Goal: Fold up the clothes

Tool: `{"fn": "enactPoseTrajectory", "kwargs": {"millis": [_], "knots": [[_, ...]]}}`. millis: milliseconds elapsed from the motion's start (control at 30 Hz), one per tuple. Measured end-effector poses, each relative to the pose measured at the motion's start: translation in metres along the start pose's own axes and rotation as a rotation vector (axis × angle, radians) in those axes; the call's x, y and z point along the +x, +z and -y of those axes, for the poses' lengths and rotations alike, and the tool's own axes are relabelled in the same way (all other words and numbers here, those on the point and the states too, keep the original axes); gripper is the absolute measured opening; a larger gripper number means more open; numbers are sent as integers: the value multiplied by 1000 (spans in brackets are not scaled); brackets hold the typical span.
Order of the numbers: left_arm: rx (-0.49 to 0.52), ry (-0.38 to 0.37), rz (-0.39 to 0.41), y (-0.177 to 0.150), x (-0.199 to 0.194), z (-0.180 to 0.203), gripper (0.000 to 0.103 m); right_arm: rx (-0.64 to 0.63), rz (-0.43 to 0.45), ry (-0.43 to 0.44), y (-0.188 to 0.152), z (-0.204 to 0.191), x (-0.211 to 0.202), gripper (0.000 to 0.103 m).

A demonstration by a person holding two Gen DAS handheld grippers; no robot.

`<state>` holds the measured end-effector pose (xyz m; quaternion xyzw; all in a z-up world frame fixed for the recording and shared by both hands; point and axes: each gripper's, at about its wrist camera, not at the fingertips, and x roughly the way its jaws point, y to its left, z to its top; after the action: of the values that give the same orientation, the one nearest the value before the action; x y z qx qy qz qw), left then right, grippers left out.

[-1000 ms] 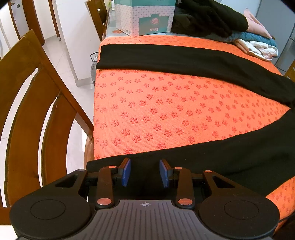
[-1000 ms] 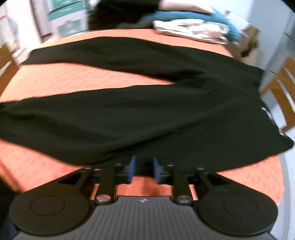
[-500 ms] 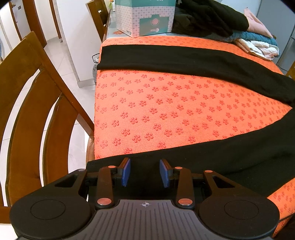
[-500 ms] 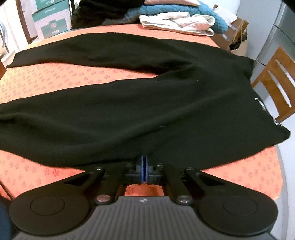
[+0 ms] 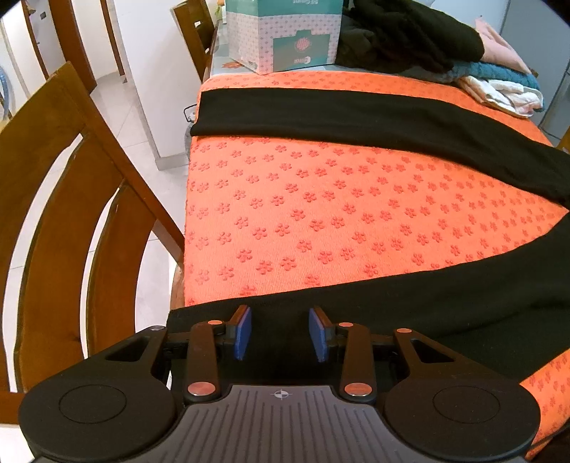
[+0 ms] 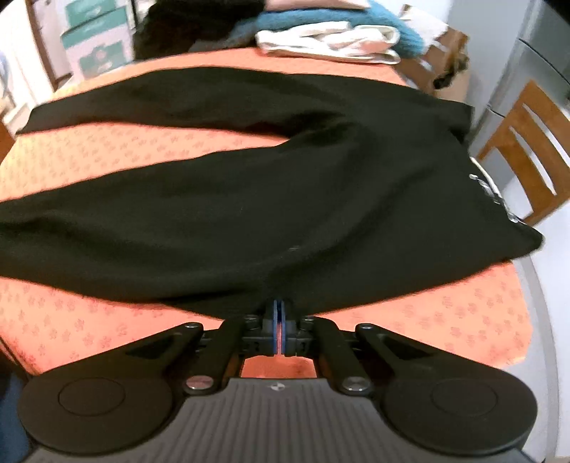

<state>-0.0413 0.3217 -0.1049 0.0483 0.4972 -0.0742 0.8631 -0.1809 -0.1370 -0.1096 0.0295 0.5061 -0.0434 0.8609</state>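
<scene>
Right gripper: jaws pressed together on the near hem of the black trousers, which bunches up at the pinch.
Left gripper: jaws wide apart, straddling the cuff end of the near trouser leg; contact cannot be told.
Trousers: spread flat on the orange mat, legs forked apart with bare mat between.
Edges: far cuff at the mat's left edge; waistband overhangs the right edge.
Room: chair just beside the left edge; pile of clothes and box along the far side.
</scene>
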Motion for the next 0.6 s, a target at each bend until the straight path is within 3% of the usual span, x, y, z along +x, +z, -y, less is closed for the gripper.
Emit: {"fn": "enactPoseTrajectory", "kwargs": {"millis": [267, 433, 600], "knots": [[168, -158, 49, 1, -23, 98, 44, 194, 28, -67, 7, 95, -13, 6], [198, -233, -4, -3, -10, 165, 45, 270, 57, -101, 19, 161, -12, 27], [213, -230, -73, -11, 5, 205, 45, 367, 43, -104, 31, 212, 12, 47]]}}
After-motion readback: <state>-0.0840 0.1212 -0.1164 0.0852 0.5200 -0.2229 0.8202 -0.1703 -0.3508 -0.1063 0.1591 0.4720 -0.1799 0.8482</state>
